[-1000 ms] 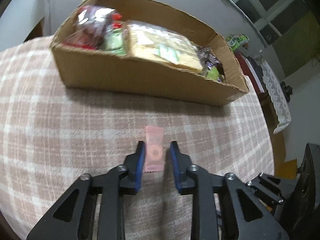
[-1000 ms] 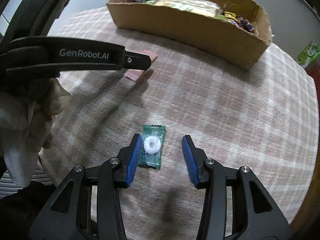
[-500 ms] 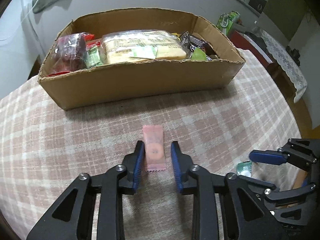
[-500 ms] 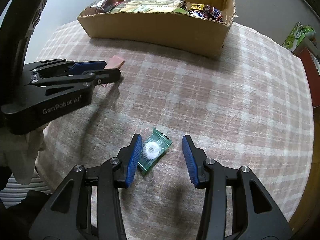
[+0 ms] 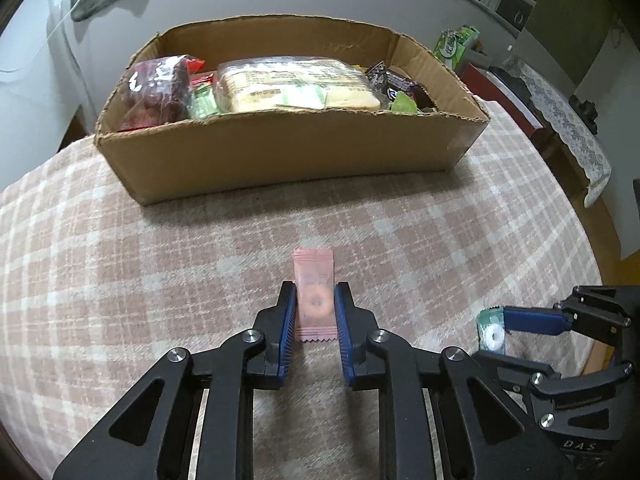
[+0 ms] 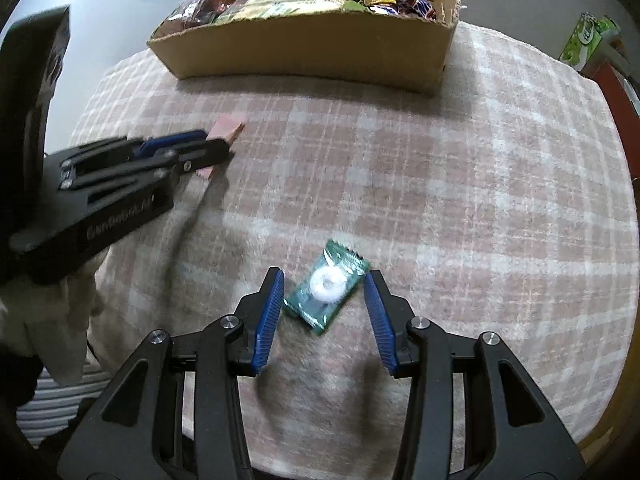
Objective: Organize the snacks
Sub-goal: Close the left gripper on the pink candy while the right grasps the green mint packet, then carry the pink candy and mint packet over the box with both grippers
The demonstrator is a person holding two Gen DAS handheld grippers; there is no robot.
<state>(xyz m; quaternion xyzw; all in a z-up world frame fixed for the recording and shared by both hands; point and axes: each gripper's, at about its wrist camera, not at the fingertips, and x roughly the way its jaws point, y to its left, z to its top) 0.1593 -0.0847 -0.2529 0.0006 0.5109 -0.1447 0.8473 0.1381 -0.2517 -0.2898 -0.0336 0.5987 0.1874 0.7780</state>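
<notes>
The left gripper (image 5: 315,307) sits low over the checked tablecloth (image 5: 120,280), its blue pads pressed against both long edges of a pink candy wrapper (image 5: 314,292), so it is clamped on that packet. The wrapper lies flat on the cloth with its far end sticking out past the fingertips and a ring-shaped sweet showing through the film. Beyond it, at the far side of the table, stands an open cardboard box (image 5: 280,156) holding a dark red bag (image 5: 158,88) at its left end, a large pale biscuit pack (image 5: 296,86) in the middle and small dark wrapped sweets (image 5: 394,84) at the right.

To the right, the right gripper (image 6: 324,292) is spread wide around a green candy wrapper (image 6: 326,288) that lies askew on the cloth, its white ring sweet visible. The packet's near left corner is just beside the left pad, while the right pad stands clear of it, so nothing is gripped there.
</notes>
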